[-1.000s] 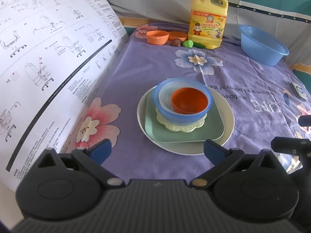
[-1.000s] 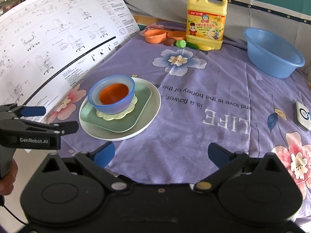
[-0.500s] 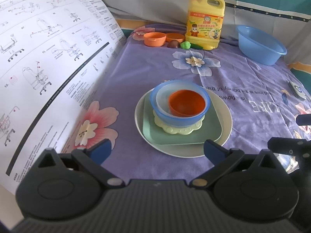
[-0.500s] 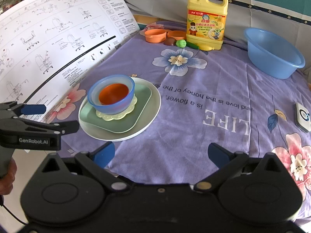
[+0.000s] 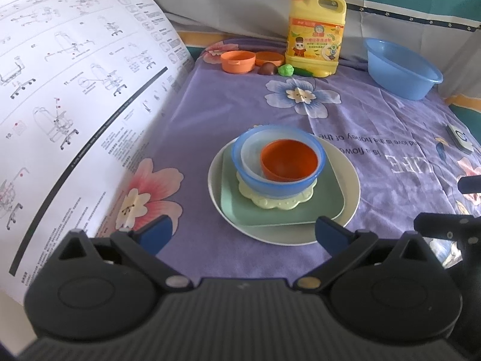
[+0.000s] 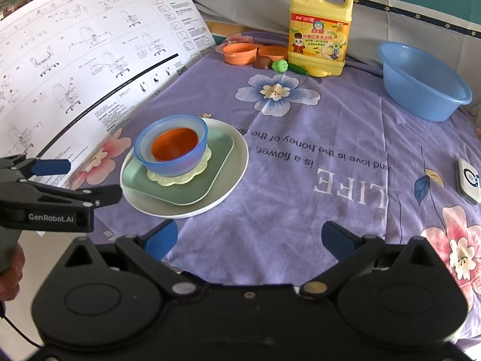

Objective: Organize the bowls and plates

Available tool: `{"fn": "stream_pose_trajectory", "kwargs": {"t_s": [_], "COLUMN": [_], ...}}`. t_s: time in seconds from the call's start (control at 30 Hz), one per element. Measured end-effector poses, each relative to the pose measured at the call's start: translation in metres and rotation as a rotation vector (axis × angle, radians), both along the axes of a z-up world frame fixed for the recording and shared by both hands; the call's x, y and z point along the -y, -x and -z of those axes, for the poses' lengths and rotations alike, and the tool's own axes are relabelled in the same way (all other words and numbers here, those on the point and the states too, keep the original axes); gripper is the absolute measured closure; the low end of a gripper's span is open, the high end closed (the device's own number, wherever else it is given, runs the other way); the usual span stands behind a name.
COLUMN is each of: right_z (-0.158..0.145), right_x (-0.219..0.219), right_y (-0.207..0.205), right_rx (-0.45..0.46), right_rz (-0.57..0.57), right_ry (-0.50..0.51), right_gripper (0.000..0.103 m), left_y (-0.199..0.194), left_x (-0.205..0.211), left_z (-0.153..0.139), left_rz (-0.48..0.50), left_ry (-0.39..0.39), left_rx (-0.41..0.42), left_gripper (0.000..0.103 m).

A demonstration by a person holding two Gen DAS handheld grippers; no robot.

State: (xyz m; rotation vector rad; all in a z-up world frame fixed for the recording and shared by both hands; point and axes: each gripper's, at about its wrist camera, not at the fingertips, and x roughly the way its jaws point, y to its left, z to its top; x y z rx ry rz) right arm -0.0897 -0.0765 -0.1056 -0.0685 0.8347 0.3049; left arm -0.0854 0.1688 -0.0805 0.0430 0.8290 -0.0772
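One stack stands on the purple flowered cloth: a white round plate (image 5: 350, 180) (image 6: 237, 162), a green square plate (image 5: 327, 200) (image 6: 218, 165), a yellow scalloped dish (image 5: 270, 204) (image 6: 180, 179), a blue bowl (image 5: 270, 188) (image 6: 176, 167) and an orange bowl (image 5: 288, 162) (image 6: 174, 147) nested inside it. A pale liner bowl sits between the blue and orange ones. My left gripper (image 5: 242, 234) (image 6: 87, 180) hovers open just short of the stack's near-left rim, holding nothing. My right gripper (image 6: 249, 237) is open and empty over bare cloth, to the right of the stack.
A yellow detergent bottle (image 6: 318, 33), two small orange bowls (image 6: 240, 54) and toy vegetables (image 6: 279, 66) line the back. A blue basin (image 6: 421, 81) sits back right, a white device (image 6: 467, 180) at the right edge. A big instruction sheet (image 5: 75, 90) rises on the left.
The left wrist view has shifted slightly, with the stack a touch further left. Both grippers stay open and nothing on the cloth has moved.
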Motion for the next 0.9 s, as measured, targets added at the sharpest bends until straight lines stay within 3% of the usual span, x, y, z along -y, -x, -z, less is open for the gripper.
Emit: {"fn": "stream_pose_trajectory", "kwargs": {"t_s": [0.9], "right_z": [0.0026], "right_x": [0.0012], "right_y": [-0.0008], "right_rx": [-0.004], "right_rz": [-0.002], "right_ry": [0.003], "right_gripper": [0.0], "left_y": [0.0012], "left_x": [0.0028], "left_z": [0.0036], "left_rz": [0.013], "left_ry": [-0.031], "left_rx": [-0.007], "left_gripper": [0.0]}}
